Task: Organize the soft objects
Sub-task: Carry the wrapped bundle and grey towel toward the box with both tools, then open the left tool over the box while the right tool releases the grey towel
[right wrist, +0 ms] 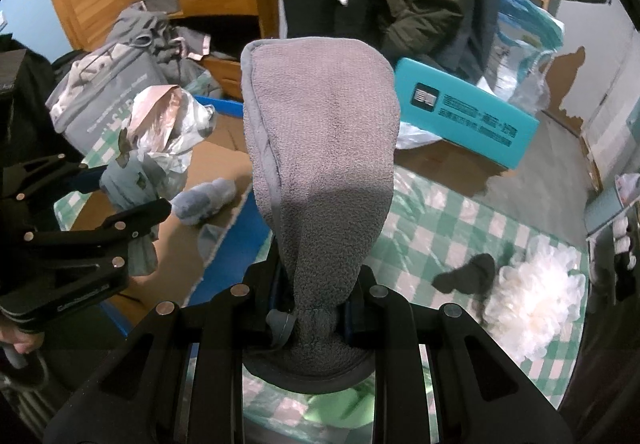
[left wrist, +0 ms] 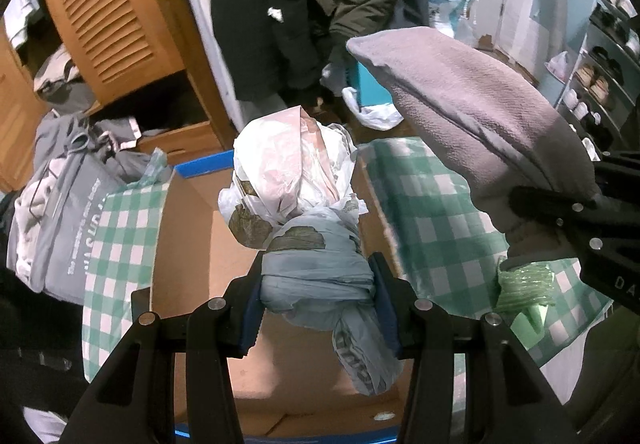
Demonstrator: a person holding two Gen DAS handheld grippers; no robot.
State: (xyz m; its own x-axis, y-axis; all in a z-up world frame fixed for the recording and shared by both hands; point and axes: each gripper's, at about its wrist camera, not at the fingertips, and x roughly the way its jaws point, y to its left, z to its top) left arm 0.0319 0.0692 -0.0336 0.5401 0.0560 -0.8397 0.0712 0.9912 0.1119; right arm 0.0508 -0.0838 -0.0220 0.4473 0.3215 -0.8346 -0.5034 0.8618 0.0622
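Note:
My left gripper (left wrist: 318,284) is shut on a knotted bundle of plastic bags (left wrist: 296,180), blue-grey at the grip and white and pink above. It hangs over an open cardboard box (left wrist: 192,244). The right wrist view shows the same gripper (right wrist: 120,190) and bundle (right wrist: 160,128) at the left. My right gripper (right wrist: 316,318) is shut on the narrow end of a grey fleece piece (right wrist: 320,132) that stands up from the jaws. In the left wrist view that fleece piece (left wrist: 472,116) and the right gripper (left wrist: 560,212) are at the right. A blue-grey plush toy (right wrist: 204,200) lies in the box (right wrist: 224,160).
A green-checked cloth (right wrist: 432,228) covers the surface around the box. On it lie a white fluffy item (right wrist: 536,304), a black item (right wrist: 468,276) and a green plastic piece (left wrist: 524,284). A teal carton (right wrist: 464,116), hanging coats, a wooden wardrobe (left wrist: 104,12) and piled clothes stand behind.

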